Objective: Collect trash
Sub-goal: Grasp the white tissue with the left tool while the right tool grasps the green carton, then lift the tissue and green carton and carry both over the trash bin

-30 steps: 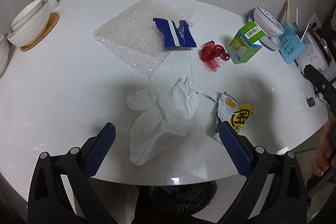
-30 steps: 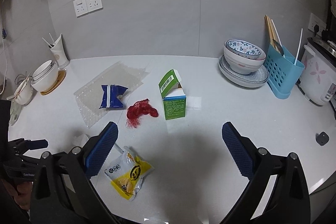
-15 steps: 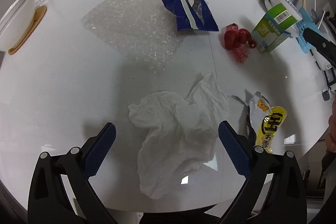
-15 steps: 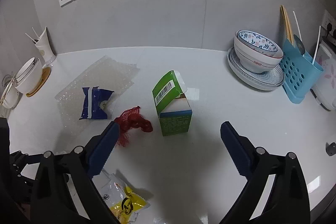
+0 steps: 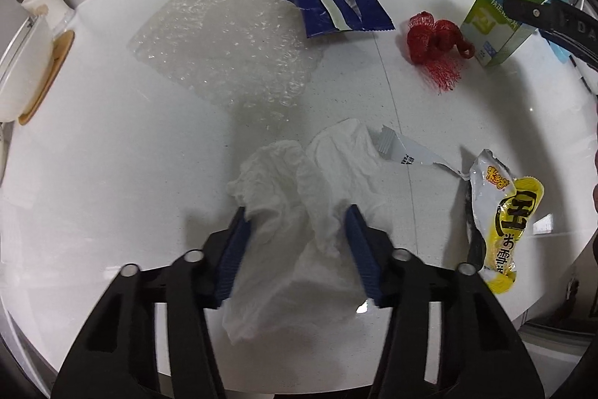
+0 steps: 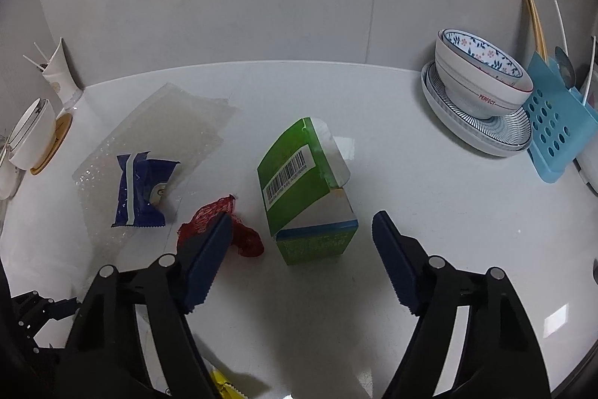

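White countertop (image 5: 112,156) carries the litter. Crumpled white tissue (image 5: 299,186) lies at its near edge, and the left gripper (image 5: 297,225) has its blue pads against both sides of it, jaws partly closed around the wad. Just right lie a torn silver strip (image 5: 407,152) and a yellow snack bag (image 5: 501,215). Farther back sit bubble wrap (image 5: 231,36), a blue wrapper (image 5: 329,6) and red netting (image 5: 433,43). The right gripper (image 6: 299,230) hangs wide open around the green carton (image 6: 302,189), not touching it.
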Demonstrator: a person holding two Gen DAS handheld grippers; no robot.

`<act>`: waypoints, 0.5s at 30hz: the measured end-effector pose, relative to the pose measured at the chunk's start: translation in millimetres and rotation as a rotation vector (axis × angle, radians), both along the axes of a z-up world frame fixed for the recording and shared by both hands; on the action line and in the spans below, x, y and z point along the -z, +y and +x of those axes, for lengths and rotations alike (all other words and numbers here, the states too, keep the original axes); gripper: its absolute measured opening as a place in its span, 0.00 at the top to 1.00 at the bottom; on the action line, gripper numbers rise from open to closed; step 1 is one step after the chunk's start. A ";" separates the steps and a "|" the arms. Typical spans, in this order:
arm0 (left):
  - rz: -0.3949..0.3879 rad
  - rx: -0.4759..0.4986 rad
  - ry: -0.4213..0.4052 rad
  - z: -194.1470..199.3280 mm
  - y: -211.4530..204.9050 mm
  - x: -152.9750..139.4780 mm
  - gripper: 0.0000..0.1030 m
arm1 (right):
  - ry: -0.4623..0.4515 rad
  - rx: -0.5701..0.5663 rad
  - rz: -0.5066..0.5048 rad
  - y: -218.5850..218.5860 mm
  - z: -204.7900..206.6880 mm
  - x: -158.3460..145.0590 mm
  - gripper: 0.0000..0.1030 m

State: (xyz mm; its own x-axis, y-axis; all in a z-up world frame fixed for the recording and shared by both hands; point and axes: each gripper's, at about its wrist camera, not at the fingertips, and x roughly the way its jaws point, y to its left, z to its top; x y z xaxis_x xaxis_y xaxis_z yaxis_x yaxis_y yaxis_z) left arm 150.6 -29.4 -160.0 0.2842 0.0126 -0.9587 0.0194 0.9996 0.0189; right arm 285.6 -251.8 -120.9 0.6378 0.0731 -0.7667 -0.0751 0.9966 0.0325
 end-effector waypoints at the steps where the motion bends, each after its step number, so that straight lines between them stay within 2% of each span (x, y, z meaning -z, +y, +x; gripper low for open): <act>1: 0.004 -0.003 0.001 0.2 1.0 -0.8 0.71 | 0.007 0.002 0.003 -0.2 2.2 1.8 0.35; 2: 0.008 -0.004 0.005 0.8 1.1 -1.5 0.84 | 0.014 0.003 0.008 -0.8 4.6 3.6 0.38; 4: 0.015 -0.011 0.016 1.8 1.9 -2.2 0.95 | 0.029 0.001 0.013 -0.1 8.5 8.1 0.50; 5: 0.007 -0.018 0.020 4.9 2.7 -2.2 0.96 | 0.037 -0.001 0.016 -0.2 10.1 10.0 0.55; 15: -0.027 -0.064 -0.045 3.0 23.9 -23.3 0.97 | 0.005 0.000 0.021 -3.7 0.0 -0.6 0.56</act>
